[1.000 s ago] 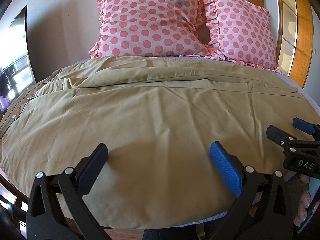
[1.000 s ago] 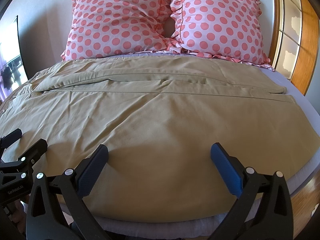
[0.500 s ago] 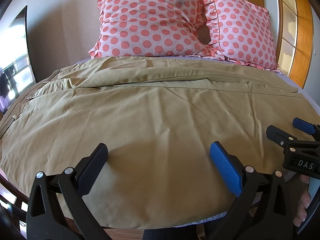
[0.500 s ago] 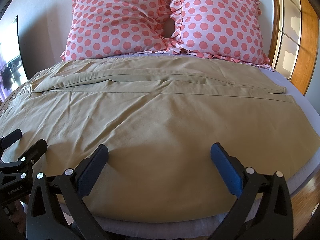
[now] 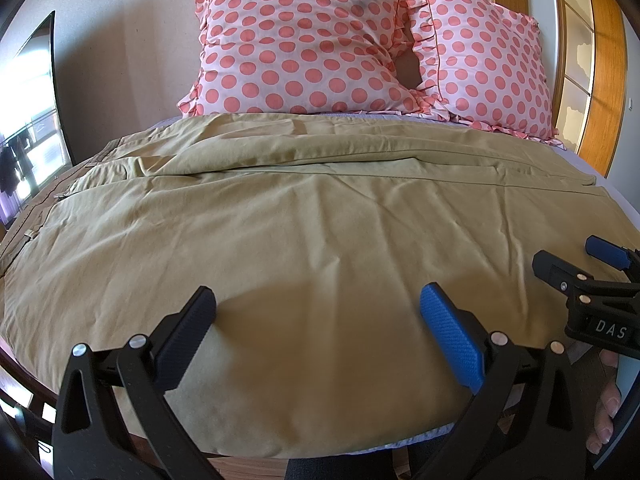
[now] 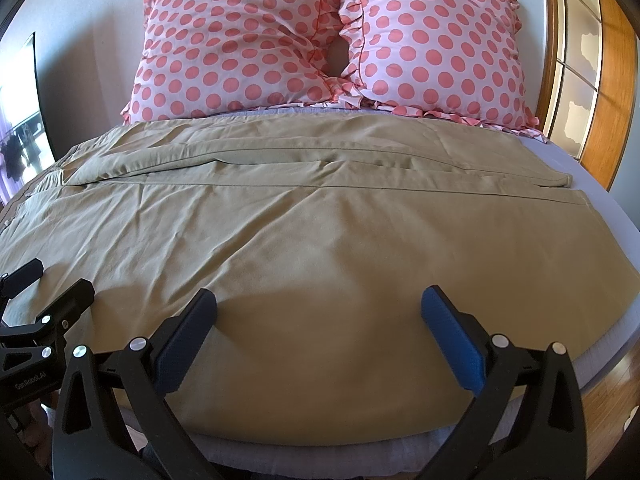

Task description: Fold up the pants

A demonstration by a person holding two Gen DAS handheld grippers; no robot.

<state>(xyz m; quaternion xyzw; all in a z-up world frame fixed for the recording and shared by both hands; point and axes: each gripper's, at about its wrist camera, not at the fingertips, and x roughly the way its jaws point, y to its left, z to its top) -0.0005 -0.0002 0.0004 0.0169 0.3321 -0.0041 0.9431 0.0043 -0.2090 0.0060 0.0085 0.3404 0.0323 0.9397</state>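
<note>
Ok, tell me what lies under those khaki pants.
Under the khaki cotton pants a pale lavender bedsheet shows at the right and near edges. Whatever lies under the middle of the pants is covered.

The left gripper point(image 5: 316, 328) and right gripper point(image 6: 318, 328) each point toward twelve o'clock with jaws spread wide and holding nothing, side by side, the right one point(image 5: 576, 268) sitting at the left's three o'clock.
</note>
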